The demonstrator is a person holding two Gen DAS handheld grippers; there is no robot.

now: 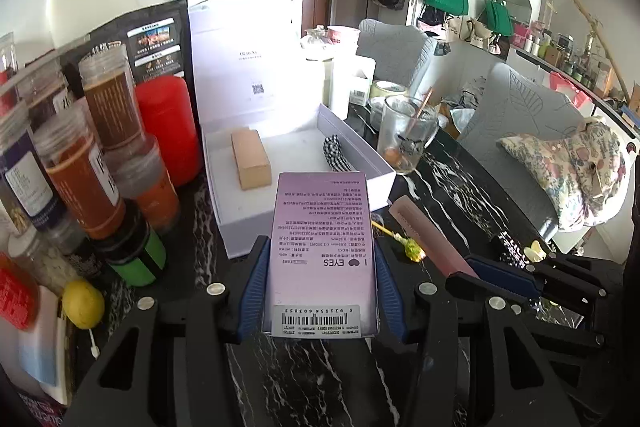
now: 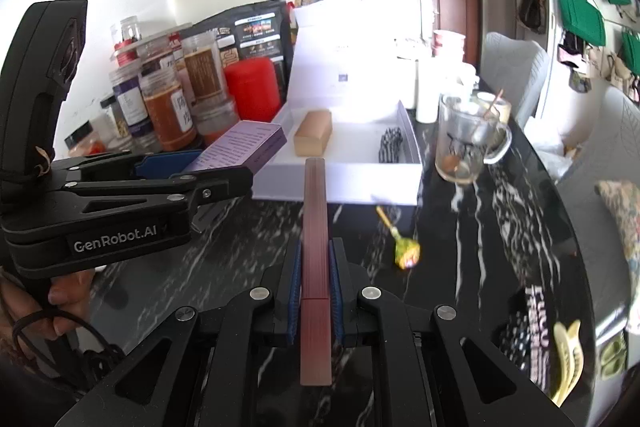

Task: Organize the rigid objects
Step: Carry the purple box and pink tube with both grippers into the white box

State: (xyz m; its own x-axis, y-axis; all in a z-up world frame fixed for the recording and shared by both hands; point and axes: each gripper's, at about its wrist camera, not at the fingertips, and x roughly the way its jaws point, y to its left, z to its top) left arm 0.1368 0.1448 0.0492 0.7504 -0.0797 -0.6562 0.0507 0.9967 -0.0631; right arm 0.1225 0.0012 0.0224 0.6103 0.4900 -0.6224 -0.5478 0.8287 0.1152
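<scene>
My left gripper (image 1: 320, 246) is shut on a purple printed carton (image 1: 322, 227), its blue pads pressing both long sides. The carton hangs over the black marble table just short of an open white box (image 1: 240, 227). In that box lie a tan block (image 1: 250, 159) and a black-and-white checked item (image 1: 335, 153). My right gripper (image 2: 315, 261) is shut on a slim reddish-pink long case (image 2: 315, 211), whose far end reaches the white box's near wall (image 2: 352, 183). From the right wrist view, the left gripper (image 2: 224, 173) holds the purple carton (image 2: 248, 143) tilted beside the box.
Jars (image 1: 96, 163) and a red canister (image 1: 168, 127) crowd the left side, with a lemon (image 1: 82, 303) nearer. A lollipop (image 2: 406, 251) lies on the table before the box. A glass mug (image 2: 464, 143) stands right of it. A yellow hair clip (image 2: 568, 359) lies near right.
</scene>
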